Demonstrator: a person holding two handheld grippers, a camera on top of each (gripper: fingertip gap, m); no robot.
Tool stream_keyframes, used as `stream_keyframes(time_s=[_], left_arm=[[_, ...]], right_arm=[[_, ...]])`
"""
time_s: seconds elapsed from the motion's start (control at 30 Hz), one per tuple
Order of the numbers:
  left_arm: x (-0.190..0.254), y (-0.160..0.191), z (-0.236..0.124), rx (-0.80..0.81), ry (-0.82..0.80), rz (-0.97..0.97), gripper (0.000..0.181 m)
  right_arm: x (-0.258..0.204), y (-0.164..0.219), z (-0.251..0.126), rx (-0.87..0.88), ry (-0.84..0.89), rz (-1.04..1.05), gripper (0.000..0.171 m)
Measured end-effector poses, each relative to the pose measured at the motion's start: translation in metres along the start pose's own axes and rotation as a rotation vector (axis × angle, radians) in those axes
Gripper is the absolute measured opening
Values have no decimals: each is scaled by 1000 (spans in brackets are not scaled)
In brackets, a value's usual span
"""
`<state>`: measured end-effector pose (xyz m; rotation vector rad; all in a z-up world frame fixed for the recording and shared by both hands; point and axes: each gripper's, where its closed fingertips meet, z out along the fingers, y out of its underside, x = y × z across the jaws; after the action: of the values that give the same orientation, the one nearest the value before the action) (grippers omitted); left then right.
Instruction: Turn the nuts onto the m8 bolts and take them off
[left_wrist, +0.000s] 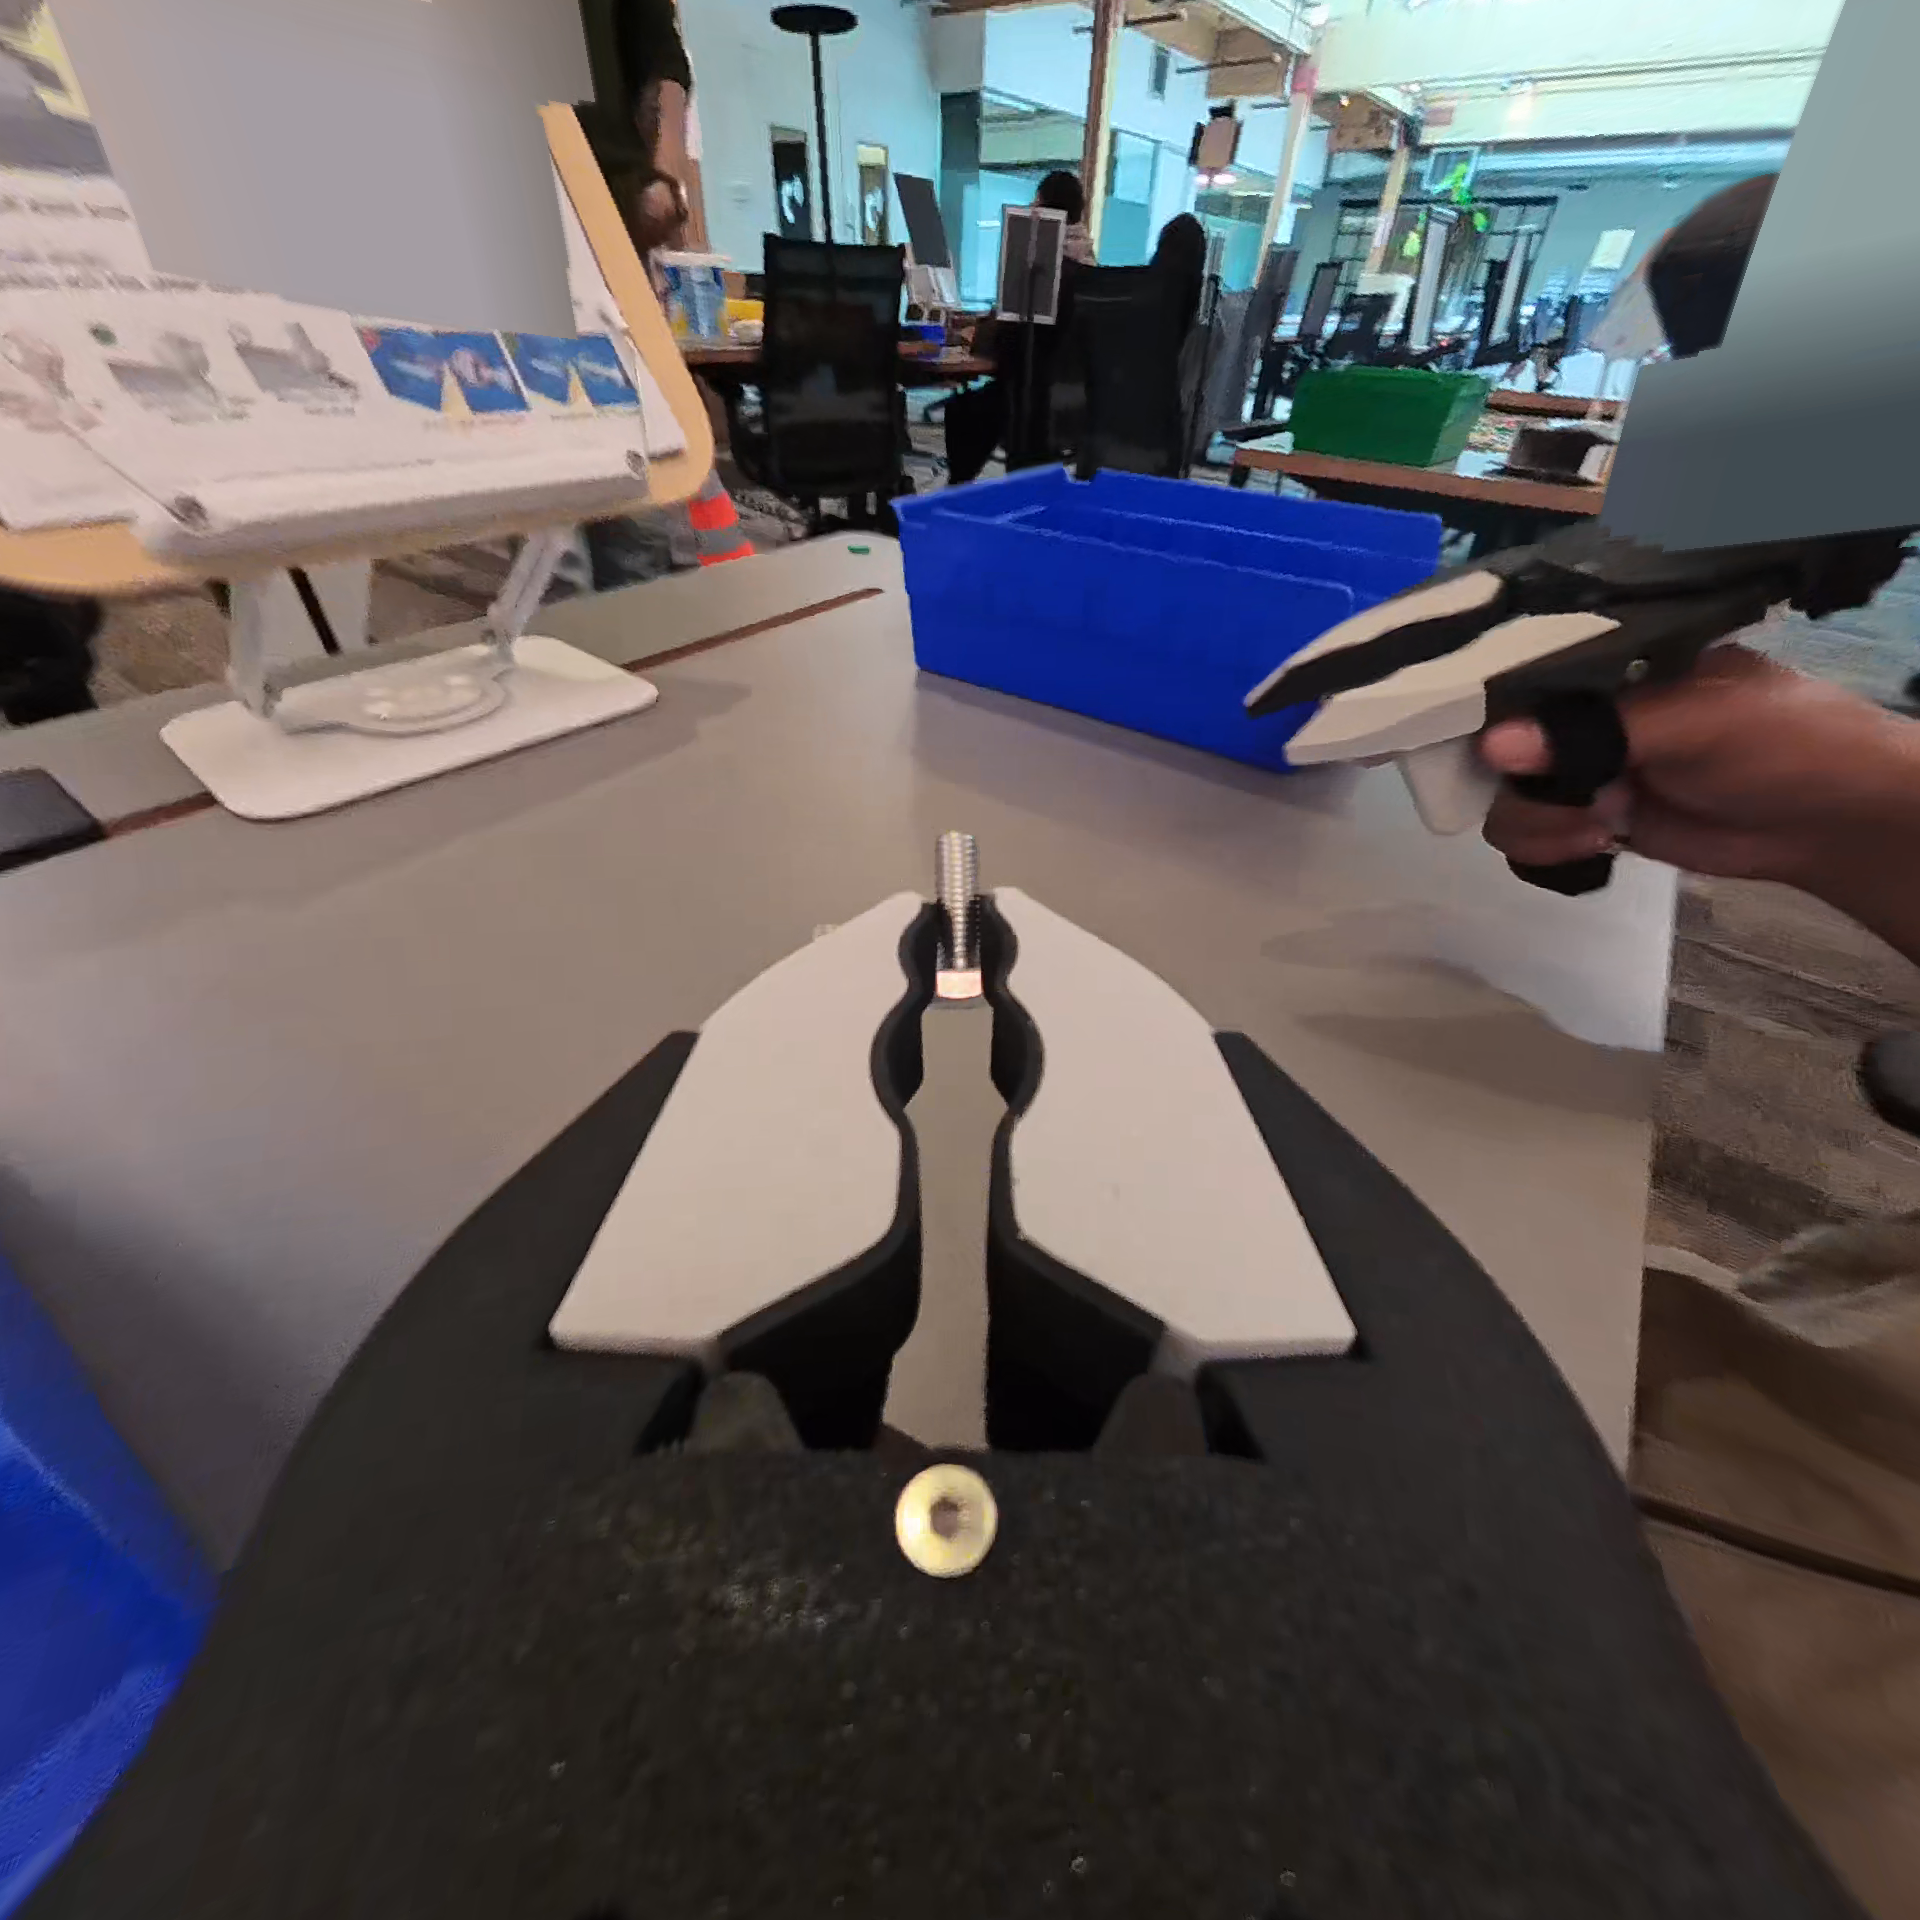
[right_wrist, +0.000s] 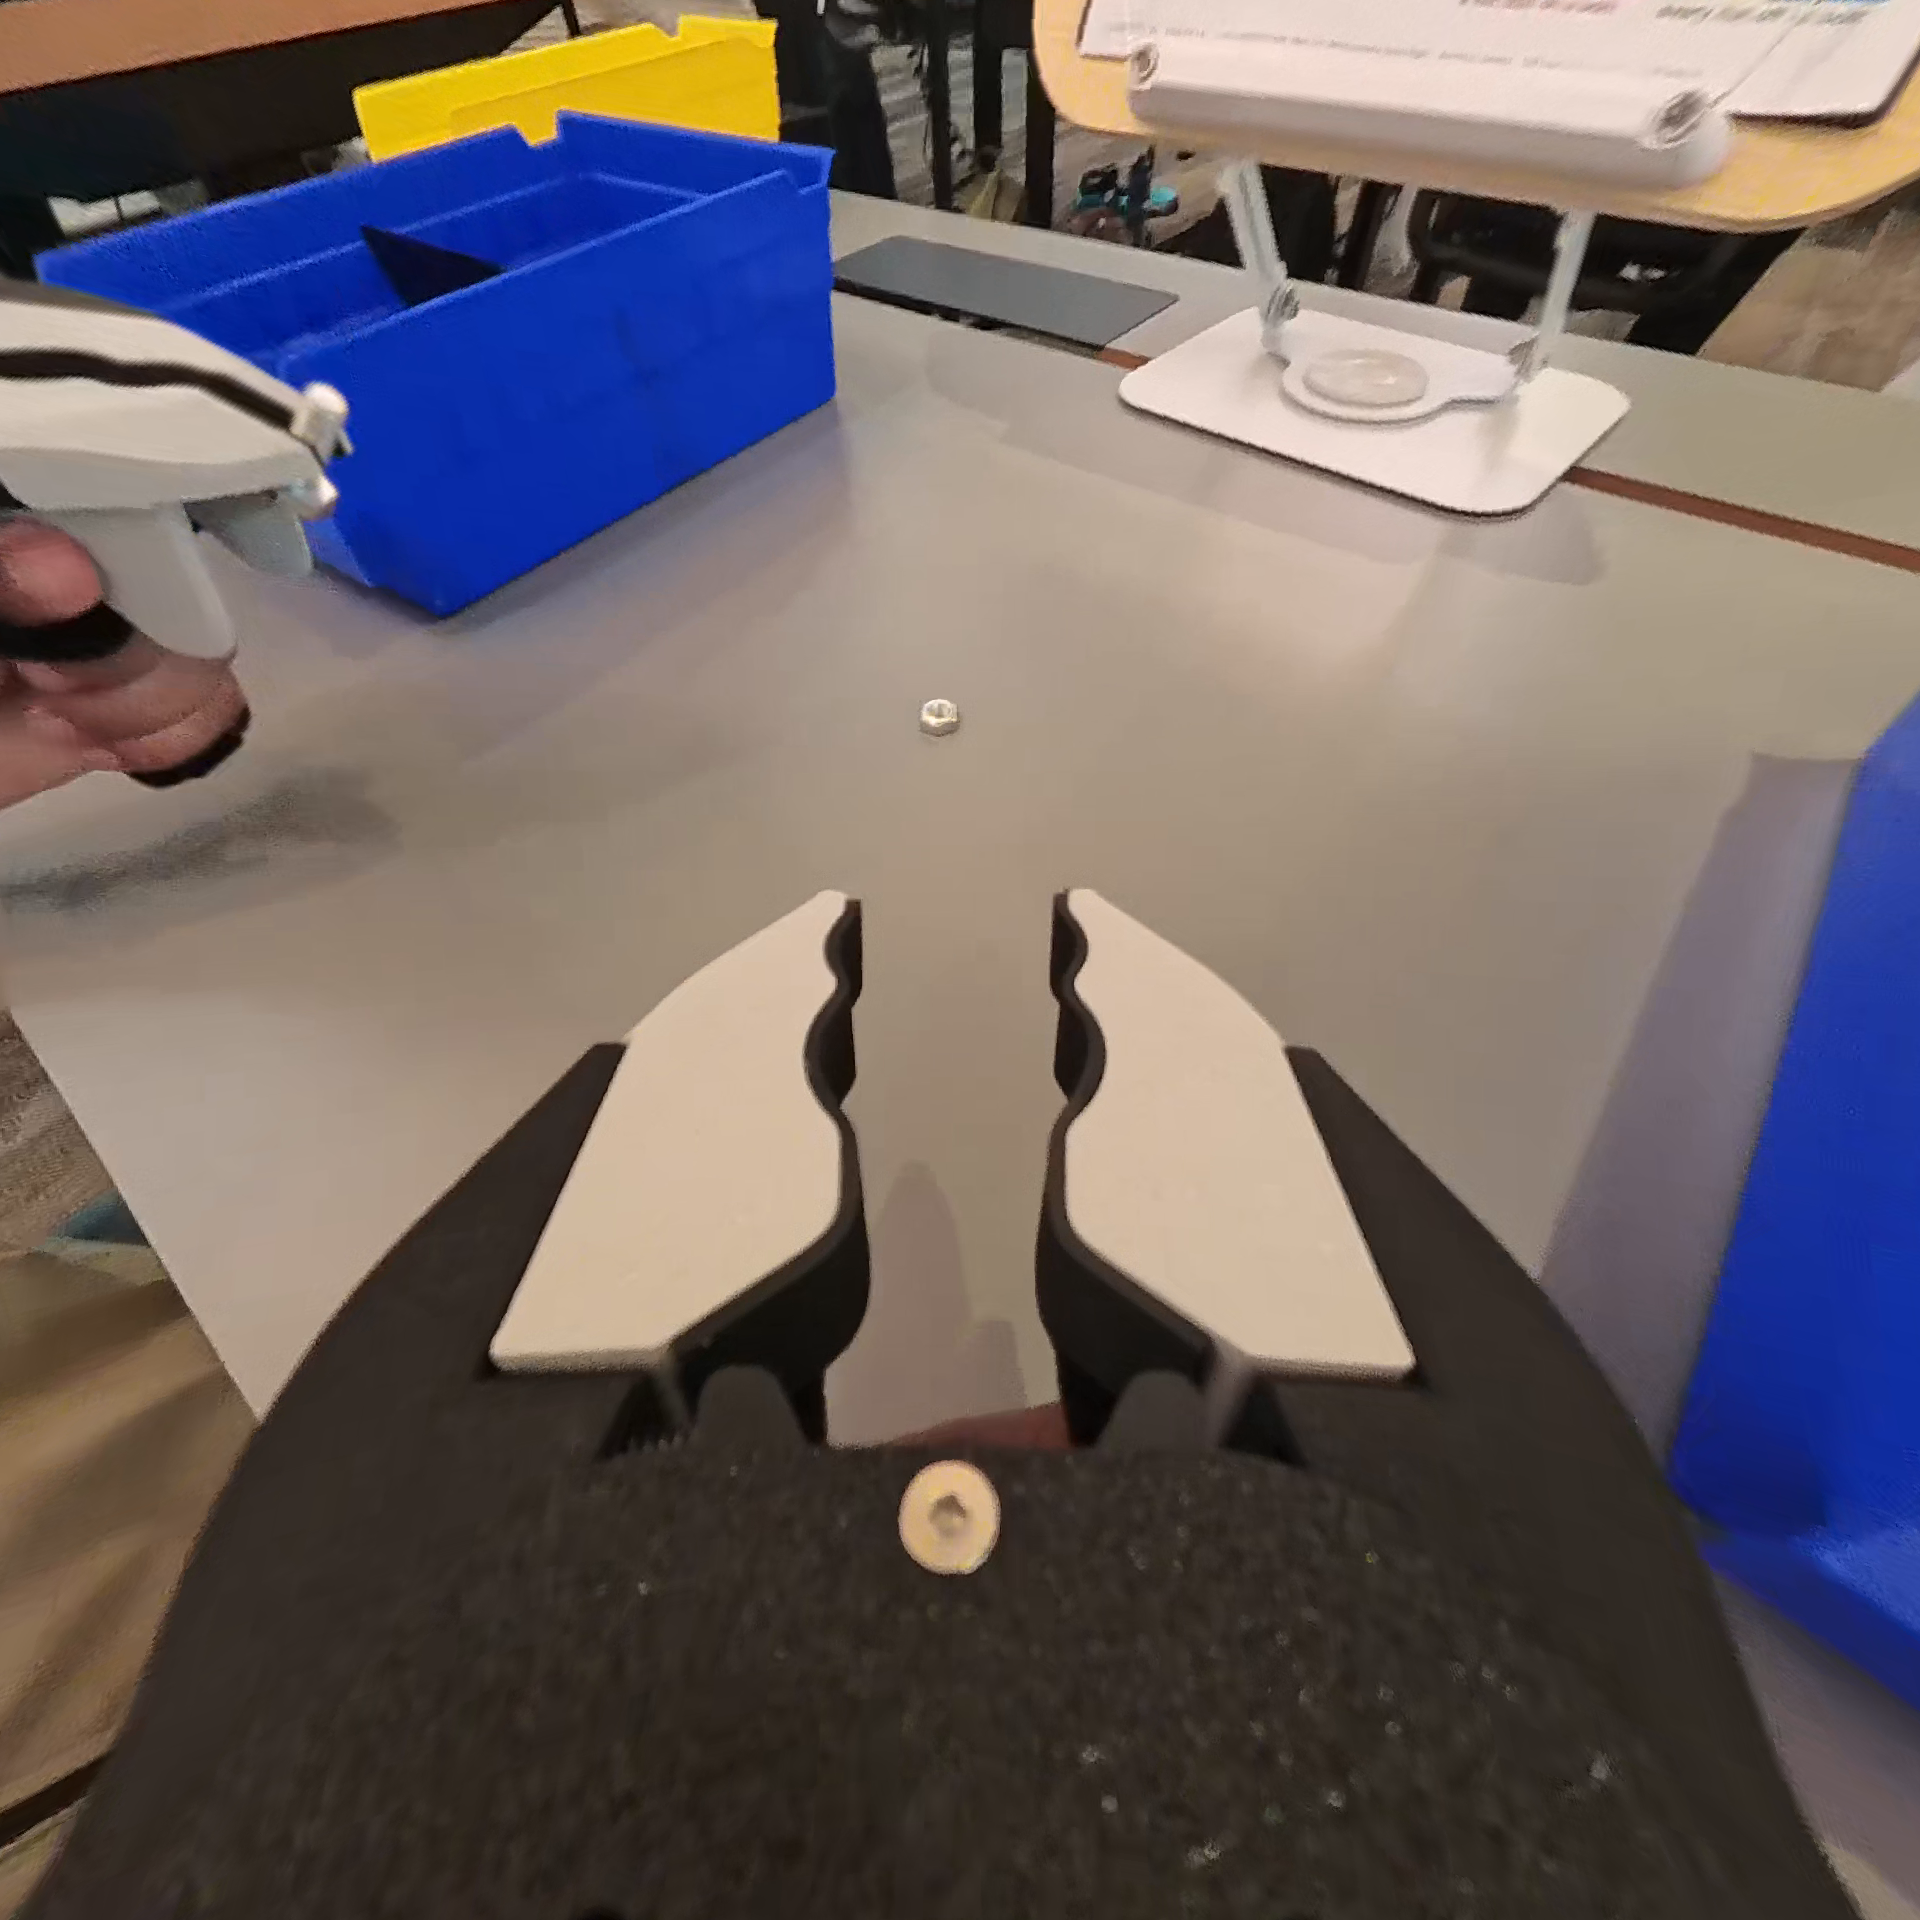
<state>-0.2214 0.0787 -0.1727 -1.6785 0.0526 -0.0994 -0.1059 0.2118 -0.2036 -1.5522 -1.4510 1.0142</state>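
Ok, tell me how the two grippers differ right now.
The left gripper is shut on the bolt, whose threaded end pokes out past its tips; the right gripper is open and empty. The left is raised off the table; the right points at the loose nut lying ahead. Both have grey fingers with black pads.

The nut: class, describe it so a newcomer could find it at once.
Start at the grey table between the blue bin and the white stand. The nut lies alone on bare tabletop ahead of the open right hand-held gripper: small, silver, six-sided.
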Motion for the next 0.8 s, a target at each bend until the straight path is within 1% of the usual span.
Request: stream_keyframes(time_s=[0.07, 0.17, 0.27, 0.4, 0.5, 0.67, 0.73, 0.8], left_arm=[[1, 11, -1, -11, -7, -34, 7], [2, 16, -2, -24, -19, -37, 7], [-4, 19, -2, -69, -84, -10, 7], [-6, 24, 0, -99, -111, -22, 8], [-7, 25, 0, -98, -116, -38, 8], [-6, 24, -3, -103, -126, -37, 8], [-6, 23, -5, -100, -124, -37, 8], [-6, 21, -7, -94, -120, -41, 8]], right_arm=[[0, 3, 6, -36, 11, -34, 35], [2, 1, 11, -59, 79, -95, 36], [4, 1, 13, -65, 116, -88, 37], [2, -1, 23, -90, 108, -90, 37], [3, -8, 50, -186, 66, -174, 36], [3, -6, 121, -393, -46, -279, 36], [-3, -1, 140, -444, -101, -285, 32], [-8, 3, 151, -464, -136, -299, 28]])
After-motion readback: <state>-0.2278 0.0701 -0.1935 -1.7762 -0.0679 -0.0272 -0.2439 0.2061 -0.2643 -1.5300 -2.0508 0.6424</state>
